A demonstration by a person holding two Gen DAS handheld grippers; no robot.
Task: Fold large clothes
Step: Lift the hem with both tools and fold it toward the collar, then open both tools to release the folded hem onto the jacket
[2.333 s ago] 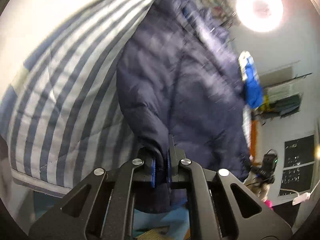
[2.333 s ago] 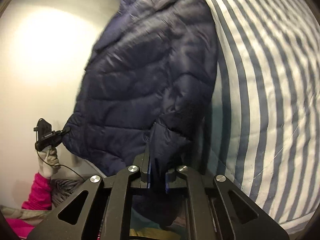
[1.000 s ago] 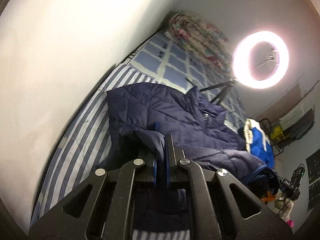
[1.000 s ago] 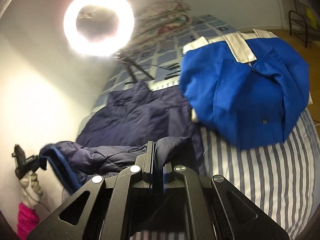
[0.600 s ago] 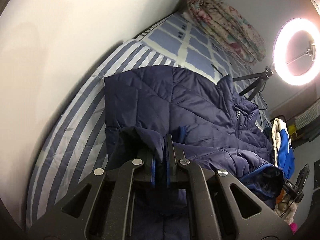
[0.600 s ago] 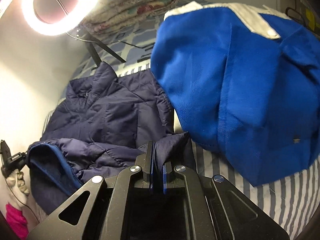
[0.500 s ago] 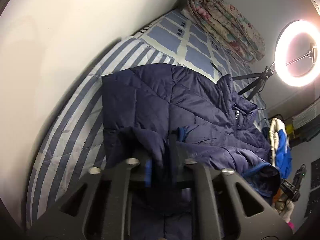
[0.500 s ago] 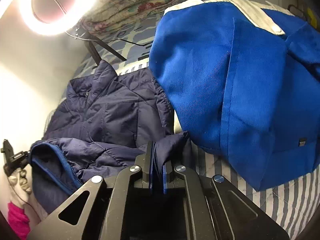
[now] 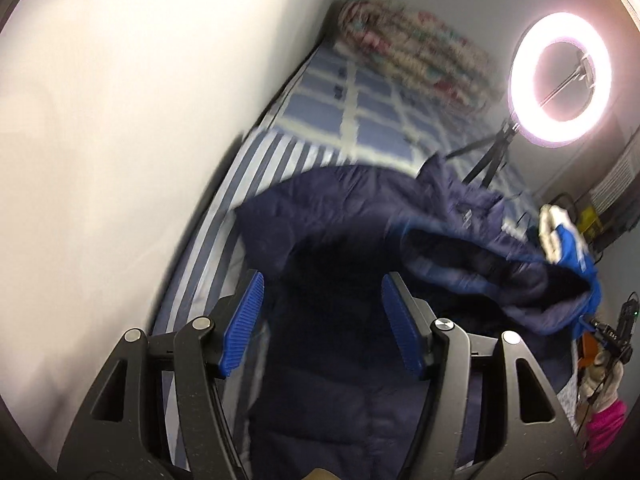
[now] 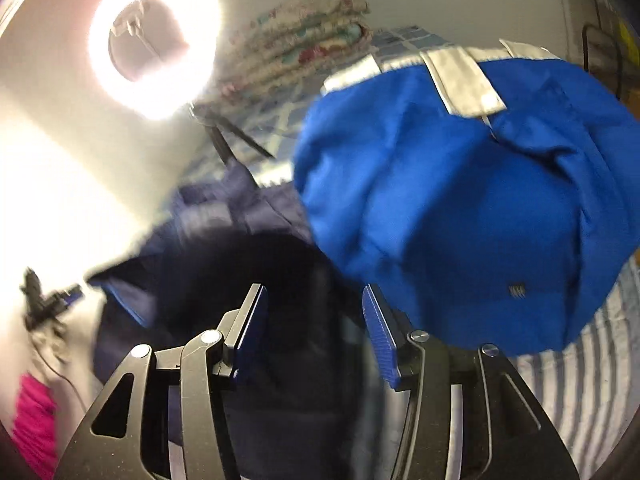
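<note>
A navy quilted puffer jacket [image 9: 344, 240] lies on the striped bed sheet [image 9: 224, 216], its lower half folded up over the body. My left gripper [image 9: 322, 328] is open and empty just above the jacket's near edge. My right gripper [image 10: 312, 332] is also open and empty above the jacket [image 10: 224, 264], which looks blurred and dark here. A bright blue jacket with white trim [image 10: 460, 200] lies on the bed to the right; it also shows in the left wrist view [image 9: 576, 248].
A white wall [image 9: 120, 120] runs along the left of the bed. A lit ring light on a tripod [image 9: 560, 80] stands on the bed beyond the jacket's collar. A folded floral quilt [image 9: 412, 56] and a checked blanket [image 9: 380, 128] lie at the far end.
Both grippers carried the jacket's hem up over its body while shut on it, then opened and let it go. Both views have tilted upward and are blurred.
</note>
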